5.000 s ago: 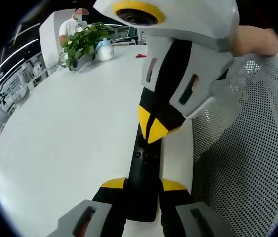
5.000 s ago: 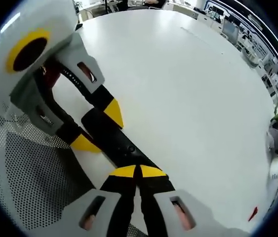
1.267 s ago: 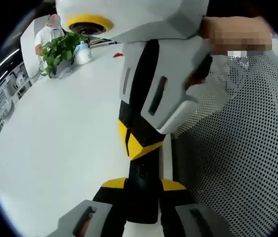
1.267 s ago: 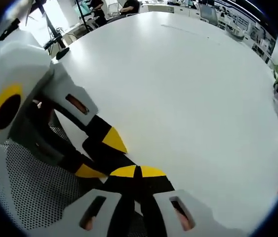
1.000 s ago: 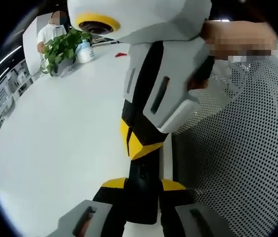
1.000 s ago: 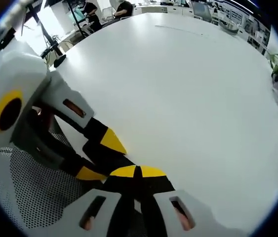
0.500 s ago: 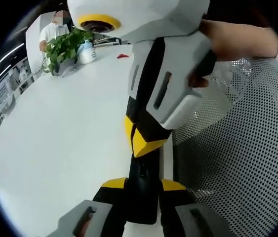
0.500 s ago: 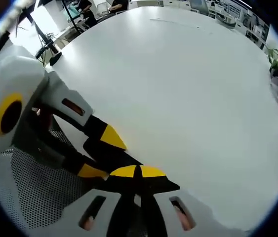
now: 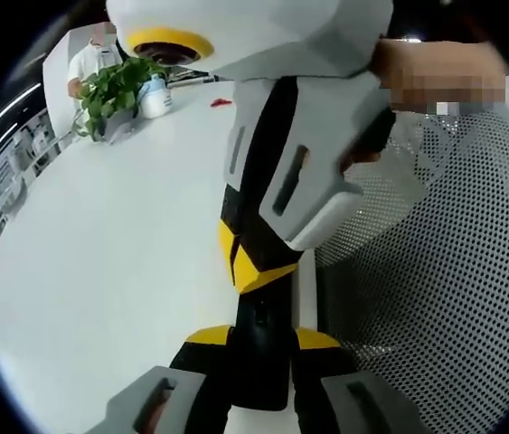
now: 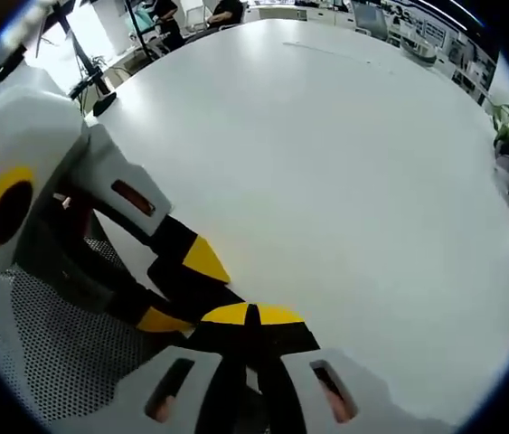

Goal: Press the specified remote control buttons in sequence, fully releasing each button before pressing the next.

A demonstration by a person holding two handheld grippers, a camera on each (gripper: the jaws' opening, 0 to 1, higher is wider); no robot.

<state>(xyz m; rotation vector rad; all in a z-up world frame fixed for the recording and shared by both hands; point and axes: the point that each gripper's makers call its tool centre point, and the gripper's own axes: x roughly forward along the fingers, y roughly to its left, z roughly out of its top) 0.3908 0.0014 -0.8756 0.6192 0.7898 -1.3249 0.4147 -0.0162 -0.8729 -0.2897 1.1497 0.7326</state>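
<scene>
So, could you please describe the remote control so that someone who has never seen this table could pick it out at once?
Start from the big white table and go to its edge beside the perforated mesh chair. There the remote control lies gripped across its width by the left tongs, with the right tongs' shut yellow tips down on it. It is the only slim black bar on the white top.

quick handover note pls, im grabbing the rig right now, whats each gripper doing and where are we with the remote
Left gripper: shut on the black remote control, clamping its near end over the white table.
Right gripper: shut, yellow fingers together as one tip, down on the remote's face at a button.
Remote lies along the table edge beside the perforated mesh surface.
Done: cannot tell which buttons have been pressed.
Left: lift the right tip fully clear before the next press; keep holding the remote steady.
</scene>
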